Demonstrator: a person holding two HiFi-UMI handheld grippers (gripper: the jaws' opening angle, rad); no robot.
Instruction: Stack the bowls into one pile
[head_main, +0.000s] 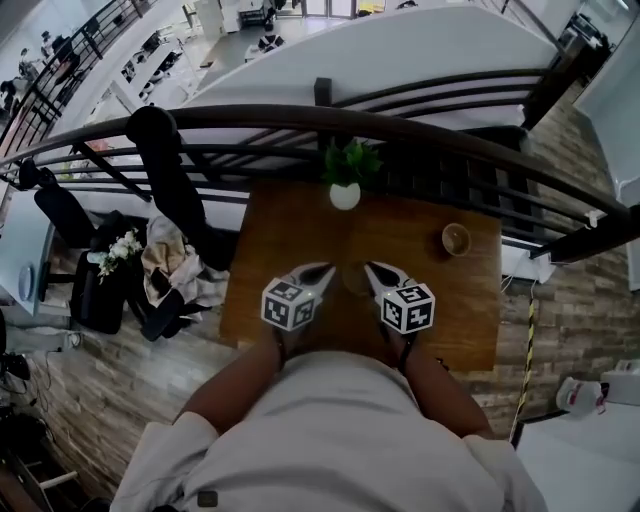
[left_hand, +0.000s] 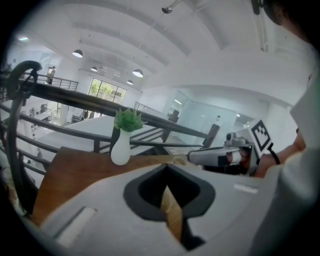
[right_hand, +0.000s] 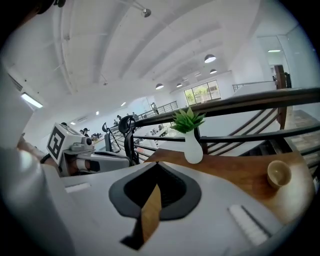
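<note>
Bowl (right_hand: 278, 173), small, round, light tan, upright on brown table (right_hand: 235, 170)

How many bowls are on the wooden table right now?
1 for certain: a bowl near the table's right edge, right of the white vase. A dim round shape at mid-table may be another; more could be nested inside the bowl.

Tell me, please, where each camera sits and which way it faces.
Head view: on the person's head, looking steeply down at the table; torso, forearms, left gripper and right gripper show.
Left gripper view: on the left gripper, facing along its jaws towards the railing; the right gripper shows at right.
Right gripper view: on the right gripper, facing the railing; left gripper at left.
Shared: all three show the vase.
</note>
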